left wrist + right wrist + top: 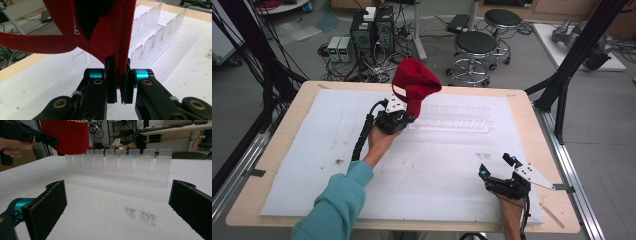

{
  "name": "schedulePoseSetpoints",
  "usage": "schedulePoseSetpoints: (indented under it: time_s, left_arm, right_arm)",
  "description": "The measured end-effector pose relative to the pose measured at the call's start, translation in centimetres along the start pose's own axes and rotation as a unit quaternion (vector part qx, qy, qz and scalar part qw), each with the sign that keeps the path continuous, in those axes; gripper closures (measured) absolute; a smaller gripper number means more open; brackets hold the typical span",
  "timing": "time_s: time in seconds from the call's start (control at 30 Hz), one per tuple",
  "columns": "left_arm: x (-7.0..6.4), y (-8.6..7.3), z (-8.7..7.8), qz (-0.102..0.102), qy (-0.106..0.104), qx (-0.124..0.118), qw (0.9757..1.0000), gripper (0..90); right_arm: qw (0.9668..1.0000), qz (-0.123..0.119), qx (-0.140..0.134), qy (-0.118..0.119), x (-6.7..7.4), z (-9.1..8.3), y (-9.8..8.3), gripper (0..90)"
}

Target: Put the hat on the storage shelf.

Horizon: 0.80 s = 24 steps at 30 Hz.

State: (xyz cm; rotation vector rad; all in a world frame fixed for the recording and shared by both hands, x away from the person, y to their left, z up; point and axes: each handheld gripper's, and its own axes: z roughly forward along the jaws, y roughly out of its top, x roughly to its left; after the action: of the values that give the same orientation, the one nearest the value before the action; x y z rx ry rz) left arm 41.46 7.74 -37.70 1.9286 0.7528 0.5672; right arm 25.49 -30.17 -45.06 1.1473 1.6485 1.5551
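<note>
A: Why does the red cap (pixel 414 84) hang above the clear slotted rack (pixel 452 123)?
B: The left gripper (pixel 404 118) pinches its edge, lifting it over the rack's left end
A: And the right gripper (pixel 497 167)?
B: Jaws wide, empty, resting near the table (pixel 282 130) edge. One cap, one rack

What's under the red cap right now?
The red cap hangs in the air, pinched by the left gripper. Below it sits the clear slotted rack on the white foam pad. The cap hides the rack's left end.
</note>
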Motion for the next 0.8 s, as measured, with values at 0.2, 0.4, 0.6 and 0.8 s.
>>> schedulePoseSetpoints:
  time_s: [0.2,0.4,0.6,0.8]
  left_arm:
    - [-0.5,0.0,0.4,-0.002,0.01,0.004,0.9999,85.2]
    - [-0.7,-0.6,0.7,-0.008,0.015,0.009,0.9998,85.2]
    - [-0.9,-2.0,1.4,-0.018,0.017,0.021,0.9995,85.2]
    - [-1.4,-2.5,1.3,-0.016,0.02,0.023,0.9994,84.8]
  right_arm:
    - [1.0,-0.005,0.0,-0.001,0.1,0.0,0.0,0.5]
    - [1.0,-0.01,0.001,-0.002,0.1,0.0,0.0,0.5]
    - [1.0,-0.007,0.001,-0.003,0.2,0.1,0.0,0.5]
    - [0.9999,-0.01,0.003,-0.005,0.1,0.1,0.0,0.5]
